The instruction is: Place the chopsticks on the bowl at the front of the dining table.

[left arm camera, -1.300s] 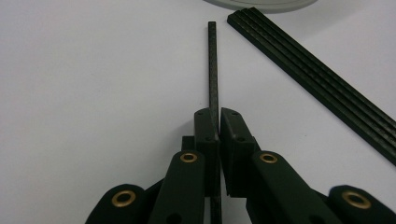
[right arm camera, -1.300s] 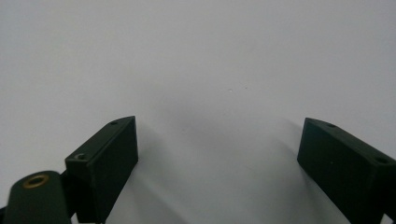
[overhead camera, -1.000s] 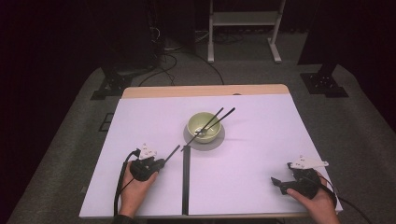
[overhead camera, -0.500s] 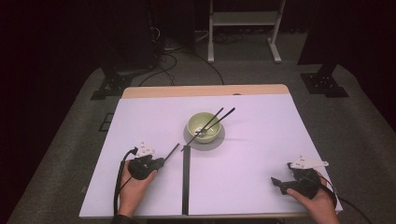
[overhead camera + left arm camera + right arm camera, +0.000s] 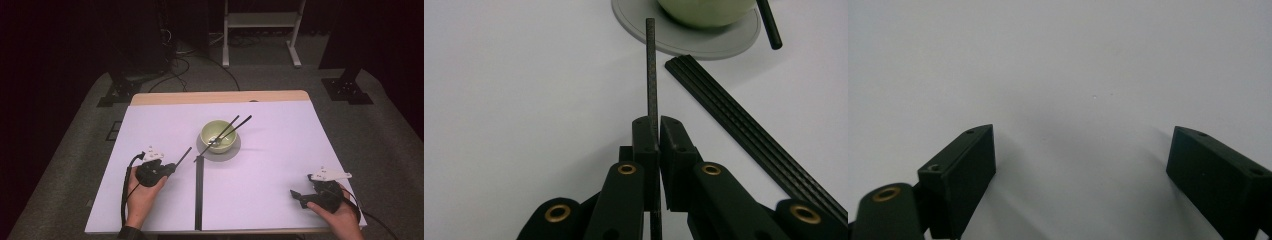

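Note:
A pale green bowl sits on a grey saucer at the table's middle, with two black chopsticks leaning in it and pointing up to the right. My left gripper is at the front left, shut on a third thin black chopstick that points toward the saucer. In the left gripper view the chopstick runs up from between the closed jaws of the left gripper, and its tip is just short of the saucer. My right gripper rests at the front right, open over bare table, as the right gripper view shows.
A long black strip runs from the saucer to the table's front edge, also seen as the ridged strip right of the left jaws. The white tabletop has a wooden far edge. Stands and cables sit on the floor beyond.
My left gripper has edged slightly to the left and away with the chopstick still in it. The right gripper, the bowl and its chopsticks have not moved.

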{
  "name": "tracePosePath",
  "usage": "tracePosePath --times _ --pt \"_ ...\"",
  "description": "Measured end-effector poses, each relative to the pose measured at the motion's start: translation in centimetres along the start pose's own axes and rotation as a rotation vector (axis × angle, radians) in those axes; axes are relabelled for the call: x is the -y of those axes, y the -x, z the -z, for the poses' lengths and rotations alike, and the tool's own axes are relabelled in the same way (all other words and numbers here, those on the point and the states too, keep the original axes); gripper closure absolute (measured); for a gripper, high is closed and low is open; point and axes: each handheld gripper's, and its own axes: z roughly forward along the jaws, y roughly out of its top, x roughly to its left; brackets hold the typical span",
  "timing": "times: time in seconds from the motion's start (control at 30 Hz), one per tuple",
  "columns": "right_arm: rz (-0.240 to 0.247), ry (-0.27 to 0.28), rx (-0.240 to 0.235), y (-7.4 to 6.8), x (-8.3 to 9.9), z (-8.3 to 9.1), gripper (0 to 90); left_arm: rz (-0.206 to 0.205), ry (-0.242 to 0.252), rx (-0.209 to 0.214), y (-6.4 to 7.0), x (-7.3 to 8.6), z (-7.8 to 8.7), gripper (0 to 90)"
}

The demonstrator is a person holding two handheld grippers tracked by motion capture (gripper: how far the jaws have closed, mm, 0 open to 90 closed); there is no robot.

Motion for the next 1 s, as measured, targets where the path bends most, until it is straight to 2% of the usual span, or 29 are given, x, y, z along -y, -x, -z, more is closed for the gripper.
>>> tracePosePath --times 0.3,0.73,1.0 --pt "-0.001 0.0 -0.001 0.0 0.0 0.0 10.6 0.013 -0.001 -0.002 0.2 -0.8 0.2 86.6" --pt "0.001 0.0 -0.001 0.0 0.0 0.0 10.6 0.0 -0.018 0.007 0.3 -2.2 -0.3 86.6" --pt "0.001 0.0 0.0 0.0 0.0 0.0 10.6 0.001 -0.012 0.017 0.4 -3.3 -0.3 86.6"
